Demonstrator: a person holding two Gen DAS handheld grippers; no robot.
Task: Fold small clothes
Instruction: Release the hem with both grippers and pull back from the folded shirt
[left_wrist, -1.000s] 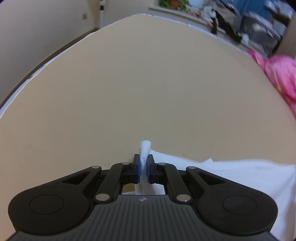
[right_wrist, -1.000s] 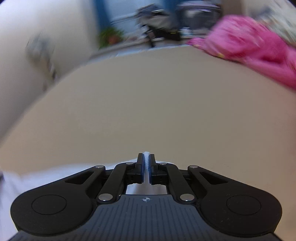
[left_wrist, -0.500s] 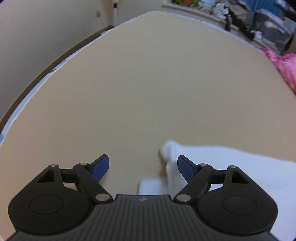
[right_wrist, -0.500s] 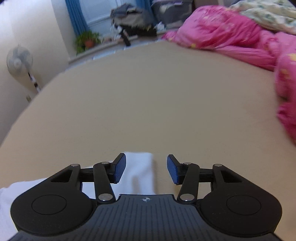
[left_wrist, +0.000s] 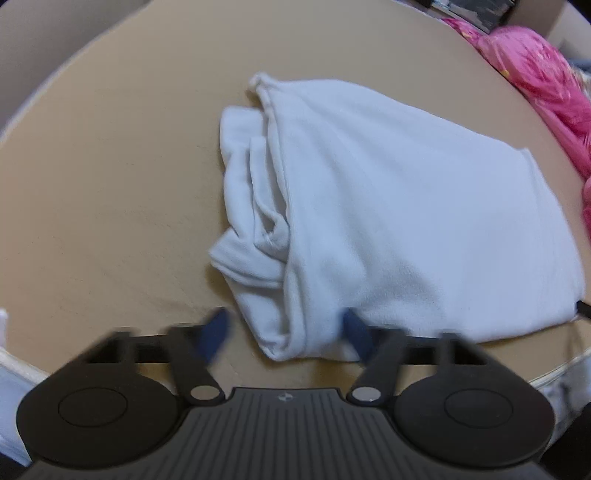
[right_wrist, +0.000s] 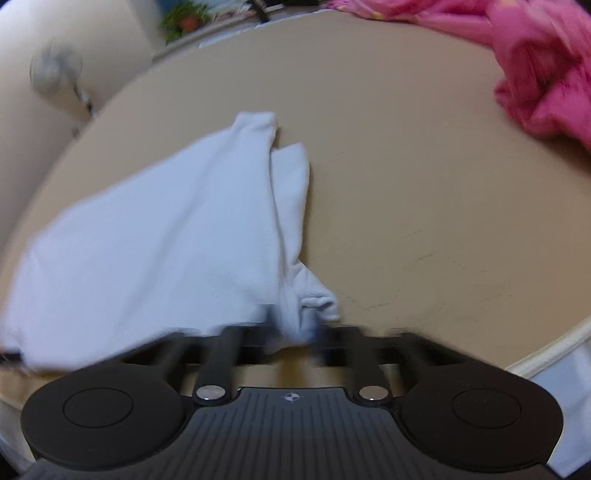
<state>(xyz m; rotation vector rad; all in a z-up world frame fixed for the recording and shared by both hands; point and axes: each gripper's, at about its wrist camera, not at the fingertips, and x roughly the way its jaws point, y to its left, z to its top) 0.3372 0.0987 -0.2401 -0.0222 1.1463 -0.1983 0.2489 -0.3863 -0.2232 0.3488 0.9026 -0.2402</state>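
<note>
Tan and matte, the flat surface (left_wrist: 110, 184) fills both views, its smooth skin faintly scuffed and its pale edge showing near the cameras; whether it is a counter or a bed I cannot tell.

Left tongs (left_wrist: 286, 332) stand apart, the blue pads blurred, straddling the near corner of a white garment (left_wrist: 388, 206) without clamping it. Right tongs (right_wrist: 291, 332) are smeared by motion blur; the near right corner of the garment (right_wrist: 147, 240) lies between the fingers, but whether they are apart or pinching the cloth cannot be told.

Soft and fleecy-looking, the garment lies folded on the tan surface just ahead of both tongs. From the left wrist its top layer is a broad, smooth slab with rounded corners, while along its left side several narrower layers bunch into ridges and a hemmed edge curls outward. From the right wrist it tapers away to a rounded far corner, with a narrower strip peeking out along the right side.

Further right, a crumpled pink blanket (right_wrist: 546, 74) lies on the surface, well apart from the garment. A potted plant (right_wrist: 184, 18) and a blurred fan (right_wrist: 55, 70) stand beyond the far edge.
</note>
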